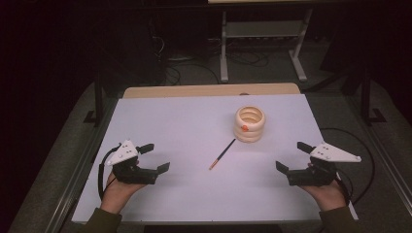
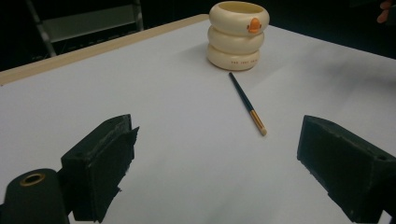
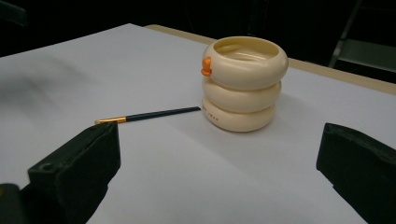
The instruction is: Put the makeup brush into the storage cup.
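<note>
A cream ringed cup [image 1: 249,124] with an orange beak mark stands upright right of the table's middle; it is also in the left gripper view [image 2: 238,35] and the right gripper view [image 3: 243,83]. A thin dark brush [image 1: 222,154] with a gold ferrule lies flat just in front of it, tip toward me [image 2: 247,103] [image 3: 147,115]. My left gripper [image 1: 154,158] rests at the near left, open and holding nothing [image 2: 215,163]. My right gripper [image 1: 292,156] rests at the near right, also open, nothing held [image 3: 219,168]. Both are well short of the brush.
The white table top [image 1: 184,126] has a wooden strip [image 1: 209,90] along its far edge. Beyond it on the dark floor stand a metal frame's legs [image 1: 262,43] among cables. A cable loops off the right edge [image 1: 362,160].
</note>
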Demonstrator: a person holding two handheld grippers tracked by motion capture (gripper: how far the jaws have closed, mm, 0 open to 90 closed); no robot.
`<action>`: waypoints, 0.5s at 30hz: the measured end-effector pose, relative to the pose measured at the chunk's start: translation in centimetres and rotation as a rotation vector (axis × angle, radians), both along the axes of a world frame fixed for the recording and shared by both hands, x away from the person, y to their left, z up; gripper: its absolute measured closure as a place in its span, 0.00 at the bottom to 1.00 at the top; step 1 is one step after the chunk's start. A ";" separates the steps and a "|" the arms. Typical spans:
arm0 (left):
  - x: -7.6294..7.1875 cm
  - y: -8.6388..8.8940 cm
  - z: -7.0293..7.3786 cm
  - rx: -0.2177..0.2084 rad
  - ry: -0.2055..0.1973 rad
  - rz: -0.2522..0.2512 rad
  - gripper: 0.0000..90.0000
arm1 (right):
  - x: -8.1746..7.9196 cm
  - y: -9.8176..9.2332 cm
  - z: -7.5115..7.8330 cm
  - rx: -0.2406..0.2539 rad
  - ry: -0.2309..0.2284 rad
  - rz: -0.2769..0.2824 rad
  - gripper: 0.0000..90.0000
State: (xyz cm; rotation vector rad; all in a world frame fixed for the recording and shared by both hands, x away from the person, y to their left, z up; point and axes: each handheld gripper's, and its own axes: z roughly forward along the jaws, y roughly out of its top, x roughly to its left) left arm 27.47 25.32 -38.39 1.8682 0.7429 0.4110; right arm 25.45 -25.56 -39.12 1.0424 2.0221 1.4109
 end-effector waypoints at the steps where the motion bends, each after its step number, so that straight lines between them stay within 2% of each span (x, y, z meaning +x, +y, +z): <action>1: 0.0 -0.1 0.1 0.002 0.003 0.002 0.11 | 0.0 0.0 0.0 0.003 0.004 0.000 0.00; 5: 0.2 -0.3 0.3 0.012 0.007 0.003 0.11 | 0.2 0.2 0.0 0.004 0.007 0.003 0.00; 15: 0.6 -1.2 1.0 0.006 0.005 -0.005 0.11 | 0.5 0.4 0.1 0.006 0.010 0.013 0.00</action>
